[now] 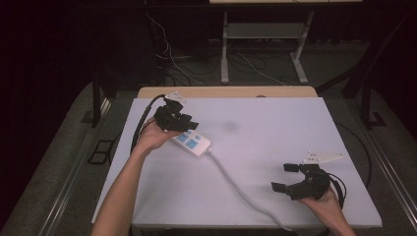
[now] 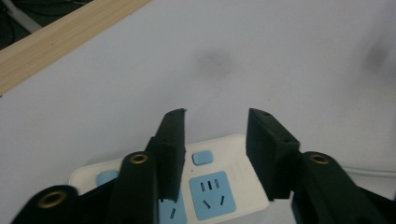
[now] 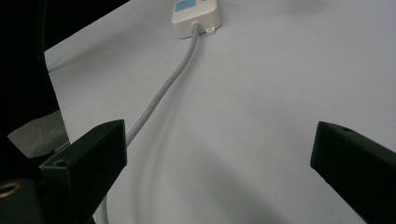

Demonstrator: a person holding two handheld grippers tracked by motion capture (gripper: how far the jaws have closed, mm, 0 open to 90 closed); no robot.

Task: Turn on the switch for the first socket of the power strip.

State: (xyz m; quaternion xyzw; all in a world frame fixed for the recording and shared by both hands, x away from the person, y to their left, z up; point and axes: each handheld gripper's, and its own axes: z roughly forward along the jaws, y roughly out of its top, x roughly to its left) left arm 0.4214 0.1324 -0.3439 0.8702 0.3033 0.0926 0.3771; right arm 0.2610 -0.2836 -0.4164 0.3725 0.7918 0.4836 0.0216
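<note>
A white power strip (image 1: pixel 193 143) with blue sockets lies on the left part of the white table (image 1: pixel 275 123). Its grey cable (image 1: pixel 236 184) runs toward the front edge. My left gripper (image 1: pixel 189 125) hovers just over the strip's far end, open, with nothing between its jaws. In the left gripper view the strip (image 2: pixel 219 189) sits below the left gripper (image 2: pixel 217 119), a blue button and a socket showing in the gap. My right gripper (image 1: pixel 284 177) rests open at the front right, well apart from the strip. The right gripper view has the cable (image 3: pixel 163 93) leading to the strip (image 3: pixel 196 14), with the right gripper (image 3: pixel 219 140) spread wide.
A wooden strip (image 1: pixel 226 92) edges the table's far side. Behind it on the floor are loose cables (image 1: pixel 172 59) and a metal stand (image 1: pixel 224 49). A faint grey smudge (image 1: pixel 230 127) marks the tabletop near the middle.
</note>
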